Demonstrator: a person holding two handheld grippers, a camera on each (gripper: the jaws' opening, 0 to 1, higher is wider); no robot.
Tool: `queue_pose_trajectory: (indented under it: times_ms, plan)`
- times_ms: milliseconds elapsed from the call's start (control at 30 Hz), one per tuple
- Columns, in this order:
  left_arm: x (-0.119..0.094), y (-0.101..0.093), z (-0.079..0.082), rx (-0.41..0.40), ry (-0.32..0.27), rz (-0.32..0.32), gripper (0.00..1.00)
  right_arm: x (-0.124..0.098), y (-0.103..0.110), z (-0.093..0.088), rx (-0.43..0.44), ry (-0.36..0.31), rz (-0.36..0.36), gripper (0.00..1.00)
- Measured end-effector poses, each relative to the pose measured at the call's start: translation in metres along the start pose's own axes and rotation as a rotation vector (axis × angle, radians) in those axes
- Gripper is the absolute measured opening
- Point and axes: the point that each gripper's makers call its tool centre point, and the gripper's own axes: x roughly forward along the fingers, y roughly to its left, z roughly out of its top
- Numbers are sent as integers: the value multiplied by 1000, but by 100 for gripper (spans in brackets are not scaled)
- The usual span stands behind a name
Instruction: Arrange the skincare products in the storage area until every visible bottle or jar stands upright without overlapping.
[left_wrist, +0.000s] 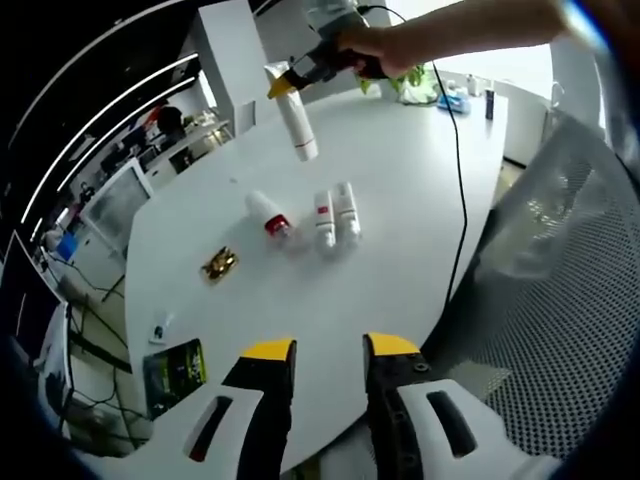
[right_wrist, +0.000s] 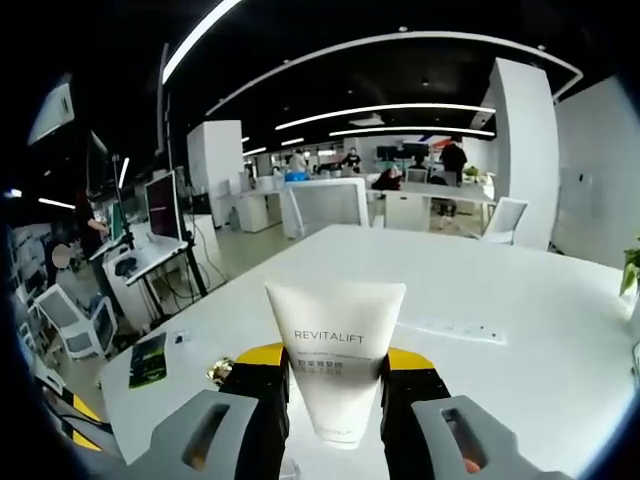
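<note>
Skincare products are lying scattered on a white table (left_wrist: 400, 170), and one of them is being carried above it. In the left gripper view, the right gripper (left_wrist: 285, 82) is hanging over the far half of the table in a person's hand (left_wrist: 385, 48), its yellow-tipped jaws closing on a white tube (left_wrist: 297, 125) that is pointing cap-down toward the tabletop without touching it. The right gripper view is showing that same white tube (right_wrist: 335, 350) clamped between the right gripper (right_wrist: 335, 395) jaws, its flat crimped end facing away and the word REVITALIFT printed across it; its cap end is hidden low between the jaws.

Below it on the table, a white bottle with a red band (left_wrist: 268, 214) is lying on its side, and just beside it two slim white tubes (left_wrist: 335, 215) are lying side by side, nearly touching each other. A small gold object (left_wrist: 219, 265) is resting apart from them, nearer the table edge; what it is I cannot tell. A dark green booklet (left_wrist: 176, 368) is sitting by the near edge.

The left gripper (left_wrist: 328, 352) is hovering over the near edge with its jaws parted and nothing between them.

A black cable (left_wrist: 458, 200) is trailing across the table. Small items at the far end are too blurred to identify. A mesh chair back (left_wrist: 560, 300) is being cut off by the view edge.
</note>
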Motion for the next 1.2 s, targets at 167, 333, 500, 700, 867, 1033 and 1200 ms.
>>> queue_pose_trajectory:
  times_ms: [167, 333, 500, 700, 867, 1033, 1200]
  plan:
    - [-2, 1, 0, -25, -2, 1, 29, 6, -6, -1, 13, 5, -10, 29]
    - [-2, 5, -4, -37, 14, 24, 26, 15, -10, -4, 17, 21, -25, 30]
    - [0, -3, -5, -26, 21, -9, 26, 25, -13, -7, 39, 29, -34, 30]
    - [1, -3, -7, -32, 29, -11, 24, 37, -18, -14, 57, 41, -61, 30]
    - [1, -2, -8, -38, 34, -7, 23, 43, -26, -21, 95, 45, -100, 30]
    - [1, -3, -10, -33, 46, -13, 21, 50, -31, -24, 105, 48, -127, 30]
    - [2, -3, -11, -32, 50, -14, 21, 56, -36, -24, 91, 44, -146, 30]
